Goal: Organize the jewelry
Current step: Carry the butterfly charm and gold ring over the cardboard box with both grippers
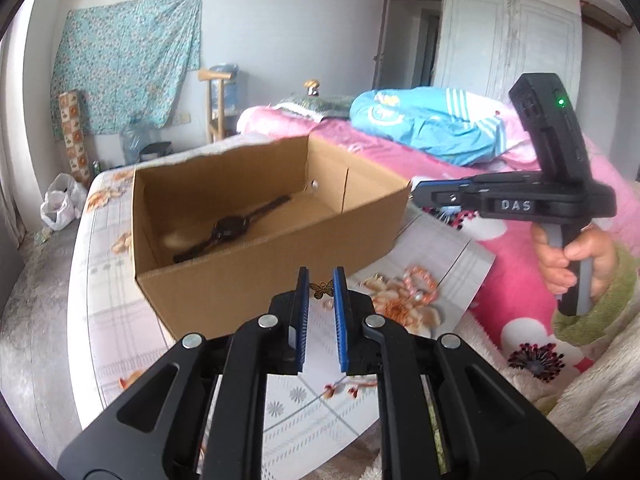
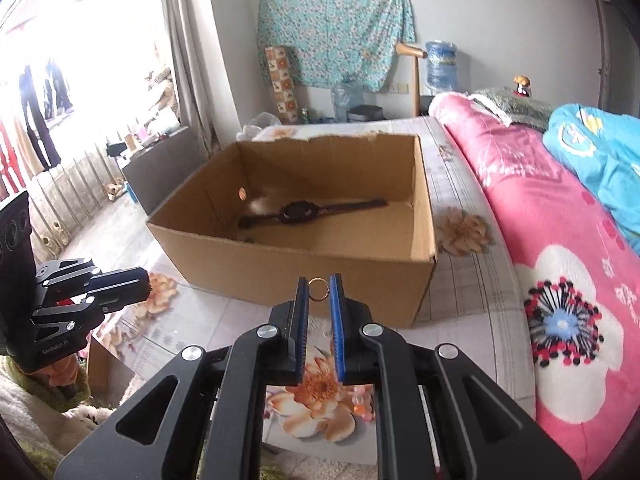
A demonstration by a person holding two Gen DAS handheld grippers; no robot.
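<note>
Gold butterfly charm (image 1: 321,289) pinched in left gripper (image 1: 321,280), thin gold ring (image 2: 319,289) in right gripper (image 2: 319,286).

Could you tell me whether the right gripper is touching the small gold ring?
Touching. In the right wrist view, the right gripper has the ring pinched between its blue pads, both of which meet the ring's edges.

Ahead of the right claw (image 2: 319,289), a bed (image 2: 464,280) carries an open cardboard box (image 2: 320,268); the pink blanket (image 2: 520,208) lies right of it.
</note>
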